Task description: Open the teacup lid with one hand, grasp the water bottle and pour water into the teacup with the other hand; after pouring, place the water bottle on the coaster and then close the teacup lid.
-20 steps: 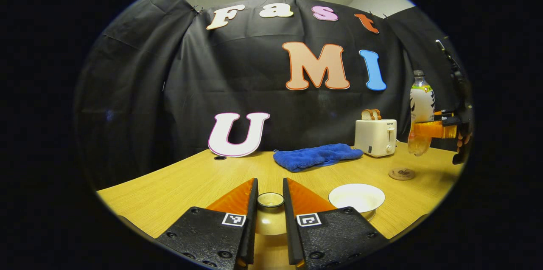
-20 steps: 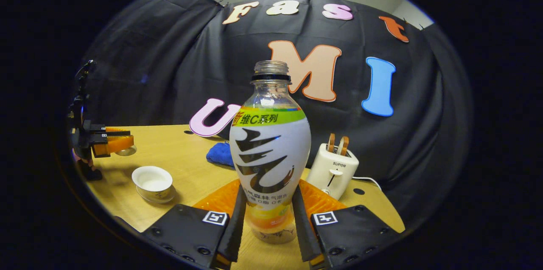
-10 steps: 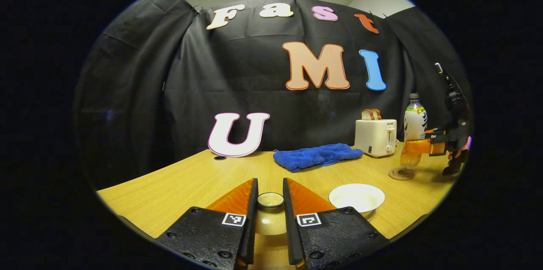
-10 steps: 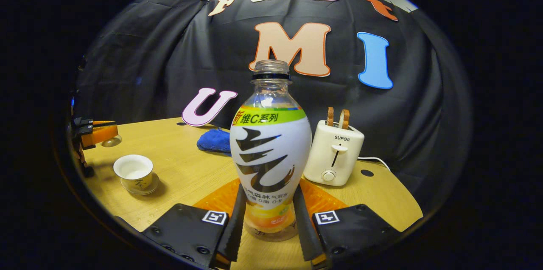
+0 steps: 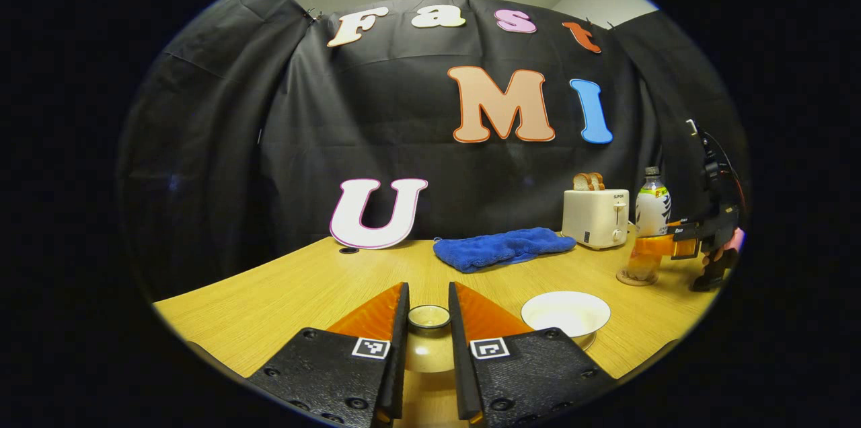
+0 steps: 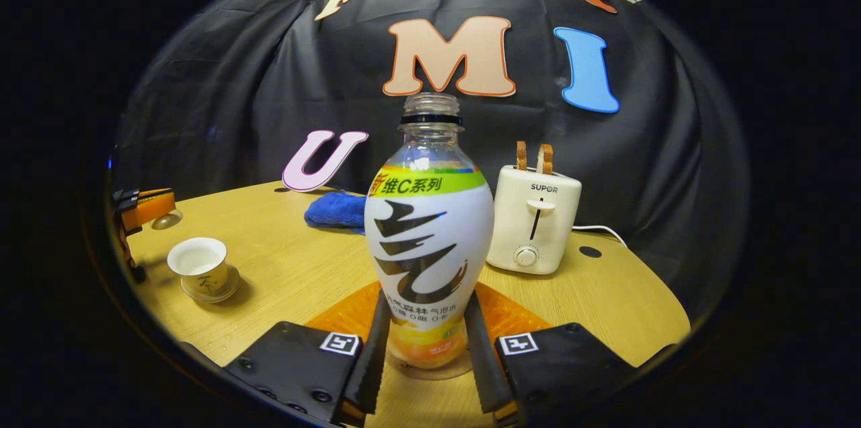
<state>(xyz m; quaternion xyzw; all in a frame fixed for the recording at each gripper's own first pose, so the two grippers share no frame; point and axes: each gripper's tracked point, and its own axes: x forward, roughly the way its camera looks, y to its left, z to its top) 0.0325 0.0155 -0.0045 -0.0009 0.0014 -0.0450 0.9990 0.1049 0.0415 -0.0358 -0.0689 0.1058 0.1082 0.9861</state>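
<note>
My right gripper [image 6: 427, 310] is shut on the lower part of the uncapped water bottle [image 6: 429, 226], which stands upright with its base on the round coaster [image 6: 430, 371]. The left gripper view shows that bottle [image 5: 652, 207] and coaster [image 5: 635, 276] far right, with the right gripper [image 5: 656, 245] on them. My left gripper [image 5: 428, 303] is shut on the teacup lid [image 5: 428, 317], held just above the table. The open white teacup [image 5: 566, 312] stands right of it on its saucer. The right gripper view has the teacup [image 6: 198, 266] at left, with the left gripper [image 6: 149, 204] and lid [image 6: 166, 219] behind it.
A white toaster [image 6: 535, 219] with bread slices stands close behind the bottle, its cord trailing right. A blue towel [image 5: 502, 247] lies at the back of the wooden table [image 5: 289, 293]. The black booth wall closes in the rear and sides.
The right gripper has lowered the bottle from the air down onto the coaster. The left gripper and lid have stayed still.
</note>
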